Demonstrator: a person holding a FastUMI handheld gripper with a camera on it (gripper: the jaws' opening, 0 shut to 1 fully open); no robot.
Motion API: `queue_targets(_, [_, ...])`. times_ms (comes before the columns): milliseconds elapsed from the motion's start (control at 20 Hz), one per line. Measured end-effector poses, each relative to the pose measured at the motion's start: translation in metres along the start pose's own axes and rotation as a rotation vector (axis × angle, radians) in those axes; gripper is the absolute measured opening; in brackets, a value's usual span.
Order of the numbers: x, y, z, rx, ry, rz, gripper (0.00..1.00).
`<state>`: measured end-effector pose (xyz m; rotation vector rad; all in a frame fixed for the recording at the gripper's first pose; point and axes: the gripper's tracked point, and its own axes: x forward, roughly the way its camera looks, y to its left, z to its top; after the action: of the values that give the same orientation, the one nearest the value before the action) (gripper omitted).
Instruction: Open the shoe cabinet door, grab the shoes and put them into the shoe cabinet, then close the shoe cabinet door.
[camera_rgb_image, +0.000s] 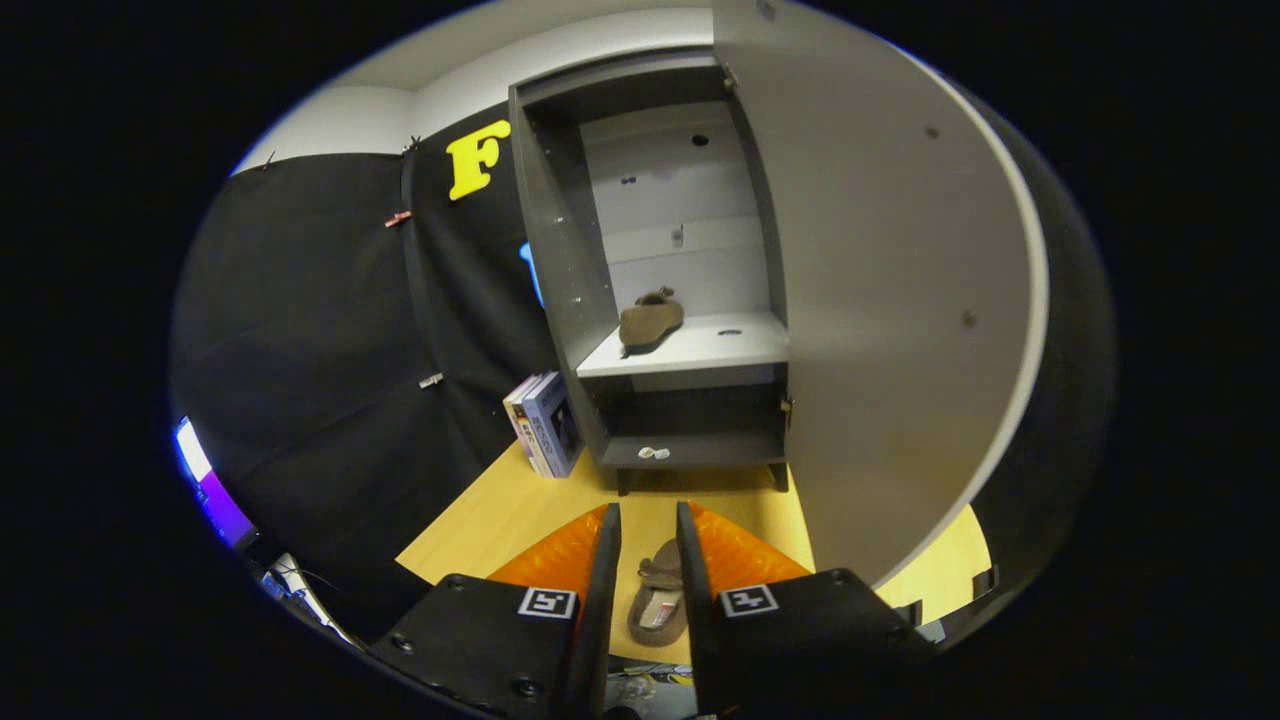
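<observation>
The shoe cabinet (560, 260) stands ahead on the wooden floor with its door (880, 300) swung wide open to the right. One brown shoe (650, 320) lies on the middle shelf (720, 350), toward its left side. A second brown shoe (657, 592) lies on the floor, seen in the gap between my fingers and below them. My gripper (648, 515) hovers above that shoe with its fingers a shoe-width apart and nothing pressed between them.
A couple of books (545, 425) lean against the cabinet's left side. Small pale bits (653, 453) lie on the bottom shelf. The open door reaches far out on the right. A lit screen (205, 480) glows at the far left.
</observation>
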<state>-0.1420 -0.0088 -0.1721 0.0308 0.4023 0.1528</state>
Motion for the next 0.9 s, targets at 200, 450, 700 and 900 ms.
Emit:
queue_targets(200, [0.045, 0.019, -0.05, 0.03, 0.122, -0.03, 0.52])
queue_targets(450, [0.1, 0.021, -0.122, 0.105, 0.271, -0.127, 0.49])
queue_targets(700, [0.135, 0.012, -0.189, 0.145, 0.389, -0.205, 0.49])
queue_targets(900, [0.153, 0.0, -0.229, 0.173, 0.455, -0.25, 0.49])
